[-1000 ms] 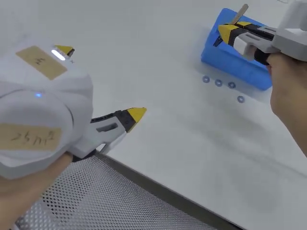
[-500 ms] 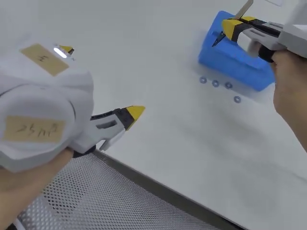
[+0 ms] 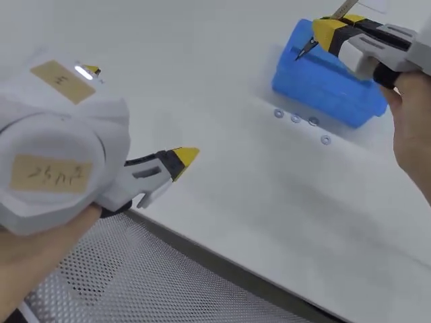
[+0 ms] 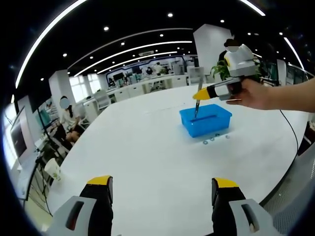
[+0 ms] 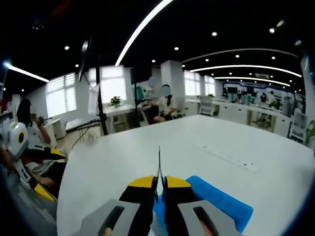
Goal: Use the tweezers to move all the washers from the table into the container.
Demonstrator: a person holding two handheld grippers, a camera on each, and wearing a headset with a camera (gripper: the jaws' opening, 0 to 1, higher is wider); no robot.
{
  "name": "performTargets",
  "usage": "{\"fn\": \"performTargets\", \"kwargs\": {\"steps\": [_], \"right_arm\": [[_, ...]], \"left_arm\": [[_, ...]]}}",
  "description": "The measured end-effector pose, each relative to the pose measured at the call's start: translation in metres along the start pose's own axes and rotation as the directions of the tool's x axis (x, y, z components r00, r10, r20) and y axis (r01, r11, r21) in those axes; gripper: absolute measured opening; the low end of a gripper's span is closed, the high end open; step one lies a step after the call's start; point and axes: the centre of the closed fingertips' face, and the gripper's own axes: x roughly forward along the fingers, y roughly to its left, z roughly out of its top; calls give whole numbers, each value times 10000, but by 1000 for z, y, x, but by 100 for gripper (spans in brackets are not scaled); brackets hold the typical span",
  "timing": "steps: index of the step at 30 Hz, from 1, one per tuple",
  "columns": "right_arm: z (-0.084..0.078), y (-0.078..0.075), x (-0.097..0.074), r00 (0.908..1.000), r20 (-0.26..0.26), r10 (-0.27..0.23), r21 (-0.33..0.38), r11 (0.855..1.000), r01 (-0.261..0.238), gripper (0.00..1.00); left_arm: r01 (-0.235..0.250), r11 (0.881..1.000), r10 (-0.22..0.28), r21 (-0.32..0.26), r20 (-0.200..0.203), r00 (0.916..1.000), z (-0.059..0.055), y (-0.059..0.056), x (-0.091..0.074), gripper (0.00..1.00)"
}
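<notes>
Right gripper [image 3: 330, 30], clamped on thin metal tweezers [image 3: 308, 47], still hovers over the blue plastic container [image 3: 323, 87]. Four small metal washers [image 3: 295, 118] still lie just beside it, unmoved. Left gripper [image 4: 162, 182], well away from it, gapes empty.

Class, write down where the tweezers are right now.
In the head view the tweezers sit upper right, clamped in the right gripper, tip pointing down over the blue container, with washers lying just beside it.
</notes>
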Motion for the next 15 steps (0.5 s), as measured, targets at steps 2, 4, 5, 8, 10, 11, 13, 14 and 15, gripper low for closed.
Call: {"fn": "performTargets", "kwargs": {"steps": [2, 4, 5, 8, 10, 11, 13, 14, 15], "right_arm": [[-2, 2, -2, 10000, -13, 33, 107, 9999, -33, 3], [-4, 4, -4, 10000, -10, 25, 150, 9999, -25, 3], [-5, 4, -5, 10000, -40, 25, 188, 9998, -25, 3], [-9, 7, -7, 10000, -91, 41, 246, 9997, -39, 3], [-12, 9, -8, 9999, -132, 73, 284, 9996, -69, 3], [-14, 11, -8, 9998, -198, 96, 287, 9995, -91, 3], [-18, 13, -9, 9994, -317, 99, 244, 9997, -92, 3], [-19, 14, -10, 9993, -371, 109, 240, 9997, -101, 3], [-20, 15, -10, 9992, -390, 114, 234, 9997, -105, 3]], "left_arm": [[6, 10000, -6, 8, -11, 10000, 0, 0, 0, 84], [-5, 10000, 5, 31, -19, 10000, 0, 0, 0, 83], [1, 10000, -1, 32, -25, 10000, 0, 0, 0, 83], [40, 10000, -40, 28, -7, 10000, 0, -1, 0, 83], [45, 10000, -45, 43, -47, 10000, -1, -1, 0, 83], [46, 10000, -45, 65, -76, 10000, -1, -1, 0, 83], [60, 10000, -59, 76, -95, 9999, -1, -1, 1, 83], [58, 10000, -57, 78, -92, 9999, -1, -1, 1, 83], [48, 10000, -47, 87, -102, 9999, -1, -1, 1, 83]]}}
